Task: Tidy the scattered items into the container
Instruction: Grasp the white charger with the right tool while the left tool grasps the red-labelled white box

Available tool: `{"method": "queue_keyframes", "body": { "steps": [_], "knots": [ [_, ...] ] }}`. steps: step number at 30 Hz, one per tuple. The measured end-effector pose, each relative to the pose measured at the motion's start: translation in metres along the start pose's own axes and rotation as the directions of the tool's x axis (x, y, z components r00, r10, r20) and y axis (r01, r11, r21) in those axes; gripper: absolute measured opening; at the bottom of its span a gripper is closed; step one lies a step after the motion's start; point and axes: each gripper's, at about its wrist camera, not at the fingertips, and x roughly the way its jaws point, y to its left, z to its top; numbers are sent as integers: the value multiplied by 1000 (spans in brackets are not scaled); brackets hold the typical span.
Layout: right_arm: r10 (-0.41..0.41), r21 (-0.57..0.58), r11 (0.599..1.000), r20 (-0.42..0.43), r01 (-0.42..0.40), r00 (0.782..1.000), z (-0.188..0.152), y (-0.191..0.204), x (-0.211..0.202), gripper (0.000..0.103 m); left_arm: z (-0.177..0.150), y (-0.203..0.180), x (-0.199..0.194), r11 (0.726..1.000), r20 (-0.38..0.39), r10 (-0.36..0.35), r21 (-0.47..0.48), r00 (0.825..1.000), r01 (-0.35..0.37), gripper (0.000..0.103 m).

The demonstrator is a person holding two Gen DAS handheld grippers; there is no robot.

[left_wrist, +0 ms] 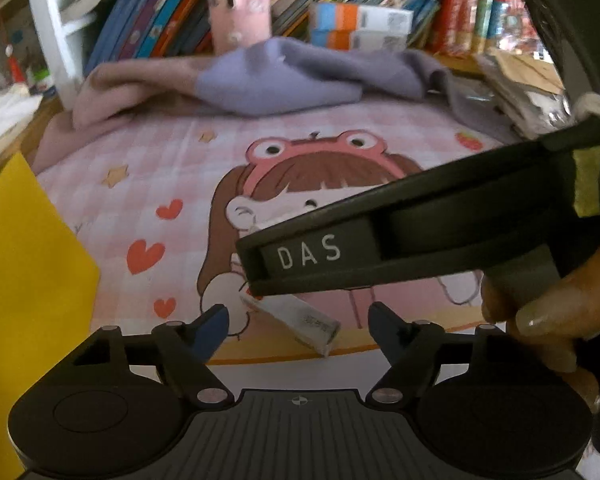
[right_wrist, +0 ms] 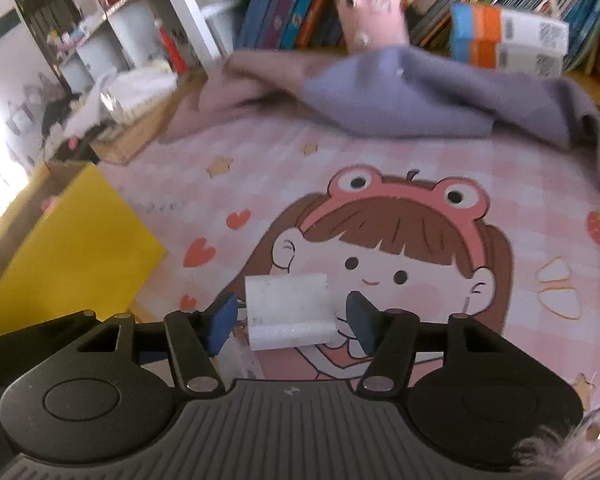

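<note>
Right wrist: right hand-held gripper (right_wrist: 292,322) agape astride white block (right_wrist: 288,308) | yellow box (right_wrist: 68,248) left | left hand-held gripper (left_wrist: 298,324) agape

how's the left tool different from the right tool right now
The right tool has the white foam block between its open pads; the left tool brackets nothing, the block lying beyond it. The right tool's body crosses the left tool's view. Both have blue pads and hover over the cartoon mat.
</note>
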Motion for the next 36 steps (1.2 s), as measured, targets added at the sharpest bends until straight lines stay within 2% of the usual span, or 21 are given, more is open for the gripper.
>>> {"method": "queue_keyframes", "body": {
  "steps": [1, 3, 5, 6, 9, 14, 16, 18, 21, 27, 36],
  "knots": [
    [8, 5, 1000, -3, -8, 1000, 0, -1, 3, 66, 0, 2, 3, 1000, -7, -5, -18, 1000, 5, 76],
    [36, 22, 999, -8, -36, 999, 1, -4, 8, 65, 0, 5, 8, 999, -19, -10, -43, 1000, 9, 69],
    [57, 26, 998, -10, -57, 998, 2, -7, 11, 54, 1, 3, 11, 999, -17, -3, -37, 1000, 2, 66],
    [60, 25, 998, -7, -60, 998, 2, -8, 10, 54, 2, 2, 13, 1000, -14, 3, -28, 1000, -3, 66],
    [31, 34, 999, 1, -31, 1000, 1, -13, 6, 53, 4, 0, 16, 1000, -8, 15, -20, 1000, -15, 62],
    [-30, 92, 995, 41, 26, 999, -1, -32, -11, 53, 6, 0, 19, 1000, -6, 21, -12, 1000, -21, 62],
    [-50, 101, 994, 50, 45, 997, -2, -38, -17, 53, 7, 0, 19, 1000, -2, 19, -8, 1000, -19, 59],
    [-71, 102, 993, 56, 65, 996, -5, -41, -21, 53, 7, -1, 19, 1000, 8, 13, 3, 1000, -13, 51],
    [-94, 90, 992, 60, 89, 994, -9, -42, -26, 53, 5, -1, 17, 1000, 3, 1, 13, 1000, -1, 50],
    [-109, 65, 992, 66, 104, 992, -20, -40, -35, 53, -4, -2, -8, 999, 18, -15, 47, 1000, 14, 50],
    [-101, 65, 993, 66, 97, 993, -36, -32, -60, 53, -15, 4, -54, 998, 39, -57, 19, 998, 57, 50]
  ]
}}
